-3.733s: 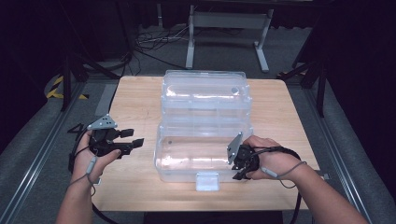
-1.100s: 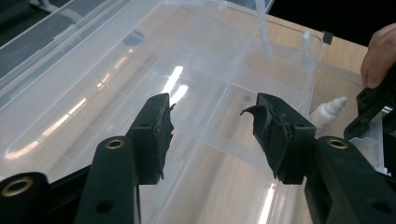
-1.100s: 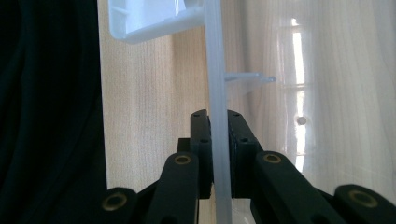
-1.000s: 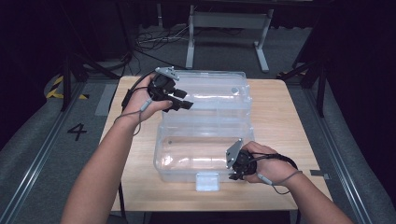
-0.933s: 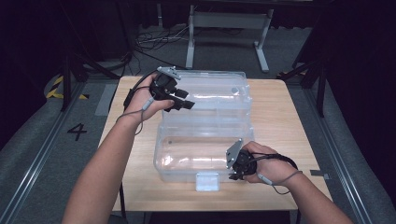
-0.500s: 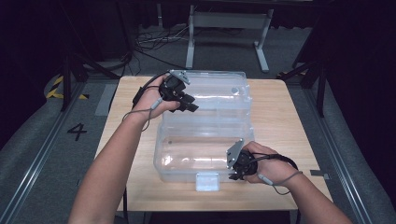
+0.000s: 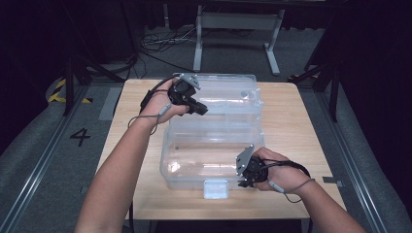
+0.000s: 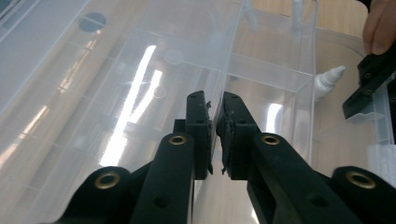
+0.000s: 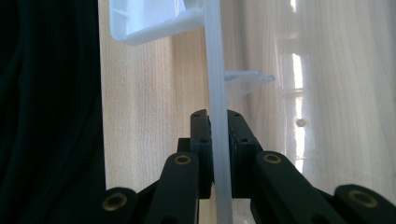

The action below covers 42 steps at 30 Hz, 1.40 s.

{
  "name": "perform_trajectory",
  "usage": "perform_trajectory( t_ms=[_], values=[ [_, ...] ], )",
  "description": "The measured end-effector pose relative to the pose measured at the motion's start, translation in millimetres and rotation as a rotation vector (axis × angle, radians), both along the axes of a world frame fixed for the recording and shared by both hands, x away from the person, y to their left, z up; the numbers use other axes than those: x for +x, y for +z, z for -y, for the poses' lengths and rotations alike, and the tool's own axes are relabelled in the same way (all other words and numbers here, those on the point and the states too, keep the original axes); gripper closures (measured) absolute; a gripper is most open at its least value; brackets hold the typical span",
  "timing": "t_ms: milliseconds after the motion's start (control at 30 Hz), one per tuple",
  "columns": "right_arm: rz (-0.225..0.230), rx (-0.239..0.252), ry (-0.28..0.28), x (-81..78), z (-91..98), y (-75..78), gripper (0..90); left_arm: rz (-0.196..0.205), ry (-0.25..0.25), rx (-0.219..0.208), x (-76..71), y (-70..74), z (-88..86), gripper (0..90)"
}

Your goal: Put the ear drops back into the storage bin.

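A clear plastic box (image 7: 209, 155) lay open in the middle of the wooden table (image 7: 301, 131), its lid (image 7: 223, 97) folded back on the far side so that base and lid formed one long transparent shape.

The right tool (image 7: 246, 171) was clamped on the near right wall of the base; in the right gripper view its jaws pressed flat on either side of the thin rim (image 9: 215, 93), with no gap left. A white latch (image 7: 215, 189) hung from the front wall, just left of that tool.

The left tool (image 7: 197, 106) sat at the far left, over the line where lid met base. In the left gripper view its jaws stood nearly together astride a thin clear edge (image 8: 219, 88); a narrow slit remained, and whether they actually pinched the plastic I cannot tell.

Beyond the left tool's jaws the base looked bare but for a small white moulded peg (image 8: 329, 74) at its far wall, where the right tool (image 8: 369, 88) and a fingertip (image 8: 380, 25) also showed.

The table's bare wood ran free to either side of the box, wider on the right tool's side. Past the far edge, grey floor (image 7: 301, 53) carried tangled cables (image 7: 155, 43) and a metal stand (image 7: 233, 29). A painted numeral 4 (image 7: 80, 137) marked the floor outward of the left forearm (image 7: 121, 170).
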State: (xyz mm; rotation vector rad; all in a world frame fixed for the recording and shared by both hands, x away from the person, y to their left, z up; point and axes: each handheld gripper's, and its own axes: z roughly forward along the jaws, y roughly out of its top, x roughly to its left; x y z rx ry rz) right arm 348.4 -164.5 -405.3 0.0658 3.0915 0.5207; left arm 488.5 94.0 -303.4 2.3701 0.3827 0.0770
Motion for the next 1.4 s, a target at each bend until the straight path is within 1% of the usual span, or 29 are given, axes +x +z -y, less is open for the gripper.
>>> perform_trajectory(
  t_ms=[100, 133, 267, 367, 433, 500, 567, 600, 667, 700, 733, 900, 1033, 1167, 1300, 1367, 1400],
  values=[
    [-0.001, -0.001, 0.003, 0.2, -0.1, 0.0, 83.7, 0.010, -0.012, 0.008, -2.8, 1.6, -0.3, 84.2],
    [-0.002, -0.002, 0.002, 0.3, -0.2, 0.0, 83.7, 0.012, -0.020, 0.005, -3.9, 2.0, -0.1, 84.5],
    [-0.004, -0.003, 0.000, 0.4, -0.5, 0.1, 83.7, 0.015, -0.045, 0.013, -8.5, 5.3, 0.6, 85.3],
    [-0.005, -0.005, 0.002, 0.4, -0.3, 0.3, 83.7, 0.024, -0.046, 0.024, -14.0, 7.5, 1.8, 85.6],
    [-0.004, -0.004, 0.005, 0.6, -0.5, 0.2, 83.6, 0.020, -0.051, 0.029, -16.8, 8.9, 1.7, 85.7],
    [-0.004, -0.003, 0.005, 0.6, -0.4, 0.2, 83.7, 0.016, -0.060, 0.024, -19.7, 9.8, 1.6, 85.8],
    [0.000, -0.003, -0.004, -0.2, -0.4, 0.1, 83.6, 0.017, -0.068, 0.025, -22.6, 10.7, 1.4, 86.1],
    [-0.001, -0.003, -0.004, -0.4, -0.4, 0.2, 83.7, 0.014, -0.072, 0.033, -24.1, 11.6, 1.1, 86.1],
    [0.000, -0.003, -0.007, -0.7, -0.5, 0.1, 83.6, 0.017, -0.077, 0.034, -27.4, 12.1, 1.3, 86.3],
    [-0.002, 0.000, -0.004, -0.4, -0.3, -0.1, 83.7, 0.021, -0.085, 0.042, -28.4, 13.0, 1.1, 86.4],
    [-0.002, -0.001, -0.007, -0.6, -0.3, 0.0, 83.6, 0.018, -0.082, 0.044, -29.8, 13.3, 1.0, 86.4],
    [-0.002, -0.001, -0.010, -0.8, -0.2, 0.0, 83.7, 0.019, -0.105, 0.046, -35.2, 14.4, 0.9, 86.8],
    [0.003, -0.001, -0.006, -0.7, -0.2, -0.1, 83.7, 0.015, -0.105, 0.046, -37.5, 14.4, 0.4, 86.8],
    [0.006, -0.002, -0.006, -1.1, -0.2, 0.1, 83.7, 0.010, -0.115, 0.044, -42.8, 14.4, -0.1, 87.0],
    [0.006, 0.003, -0.007, -1.4, 0.0, -0.1, 83.7, 0.014, -0.120, 0.047, -46.3, 14.4, 0.5, 87.1],
    [0.014, 0.003, -0.009, -2.6, 0.1, -0.1, 83.8, 0.020, -0.123, 0.051, -48.5, 14.6, 1.0, 87.3],
    [0.023, 0.003, -0.004, -2.6, 0.3, -0.1, 83.9, 0.015, -0.124, 0.053, -49.7, 14.6, 0.8, 87.4]
  ],
)
